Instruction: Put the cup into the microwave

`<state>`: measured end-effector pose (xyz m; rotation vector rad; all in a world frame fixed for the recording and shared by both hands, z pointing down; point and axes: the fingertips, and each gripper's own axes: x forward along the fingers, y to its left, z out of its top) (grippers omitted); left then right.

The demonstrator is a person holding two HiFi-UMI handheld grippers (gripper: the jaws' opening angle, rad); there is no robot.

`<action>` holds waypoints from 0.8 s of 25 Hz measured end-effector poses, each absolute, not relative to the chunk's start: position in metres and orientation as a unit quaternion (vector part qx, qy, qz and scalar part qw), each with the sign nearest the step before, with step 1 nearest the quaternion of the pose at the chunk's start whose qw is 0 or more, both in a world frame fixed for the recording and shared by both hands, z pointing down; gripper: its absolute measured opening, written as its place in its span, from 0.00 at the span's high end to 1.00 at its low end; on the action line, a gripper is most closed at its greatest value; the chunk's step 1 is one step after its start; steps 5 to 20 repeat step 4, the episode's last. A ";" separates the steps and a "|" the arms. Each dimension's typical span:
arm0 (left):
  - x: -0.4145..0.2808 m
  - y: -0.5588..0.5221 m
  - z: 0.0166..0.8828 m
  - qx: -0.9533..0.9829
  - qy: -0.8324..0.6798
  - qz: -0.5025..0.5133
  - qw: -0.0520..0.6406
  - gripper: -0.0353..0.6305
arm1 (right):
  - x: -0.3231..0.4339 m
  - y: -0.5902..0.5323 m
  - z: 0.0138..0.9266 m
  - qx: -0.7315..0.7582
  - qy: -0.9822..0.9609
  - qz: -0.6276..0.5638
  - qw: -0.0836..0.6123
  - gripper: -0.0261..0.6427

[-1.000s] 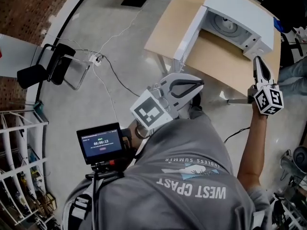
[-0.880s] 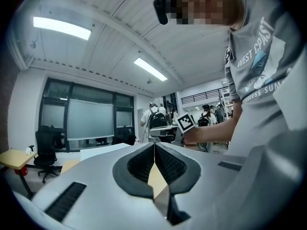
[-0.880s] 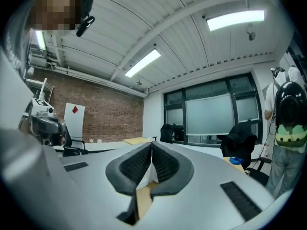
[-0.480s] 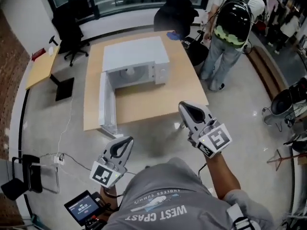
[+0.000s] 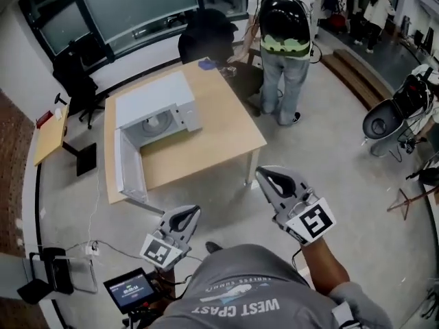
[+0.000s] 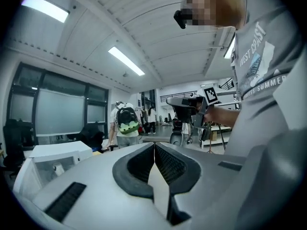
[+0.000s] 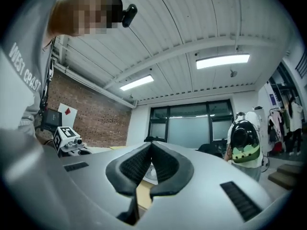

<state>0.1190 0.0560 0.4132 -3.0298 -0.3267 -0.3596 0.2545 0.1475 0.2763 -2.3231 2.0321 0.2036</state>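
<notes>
A white microwave point(image 5: 154, 108) stands on a wooden table point(image 5: 219, 139) with its door point(image 5: 129, 171) swung open toward me. In the left gripper view a small white thing point(image 6: 57, 168) shows in the cavity; I cannot tell whether it is the cup. My left gripper point(image 5: 194, 212) hovers over the floor, short of the table, shut and empty, its pads meeting in the left gripper view point(image 6: 154, 145). My right gripper point(image 5: 263, 174) is raised near the table's front right corner, also shut on nothing point(image 7: 151, 145).
A person with a black and green backpack point(image 5: 285, 19) stands at the table's far right corner. Dark office chairs point(image 5: 206, 36) sit behind the table. A small side table point(image 5: 48, 136) is at the left, and cables with a power strip point(image 5: 89, 247) lie on the floor.
The view has swung up from the floor and table edge to the whole room. Both grippers have drawn back from the microwave and now hang over the floor. The table looks farther off.
</notes>
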 end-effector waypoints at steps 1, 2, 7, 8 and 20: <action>0.143 0.076 0.412 -0.984 -0.128 -0.118 0.047 0.91 | 0.268 0.176 0.266 -0.769 0.634 0.074 0.028 0.93; 0.171 0.096 0.407 -0.981 -0.152 -0.111 0.056 0.91 | 0.284 0.206 0.257 -0.788 0.609 0.089 0.021 0.93; 0.230 0.137 0.391 -0.974 -0.200 -0.083 0.074 0.91 | 0.318 0.268 0.239 -0.819 0.559 0.129 -0.007 0.93; 0.230 0.137 0.391 -0.974 -0.200 -0.083 0.074 0.91 | 0.318 0.268 0.239 -0.819 0.559 0.129 -0.007 0.93; 0.230 0.137 0.391 -0.974 -0.200 -0.083 0.074 0.91 | 0.318 0.268 0.239 -0.819 0.559 0.129 -0.007 0.93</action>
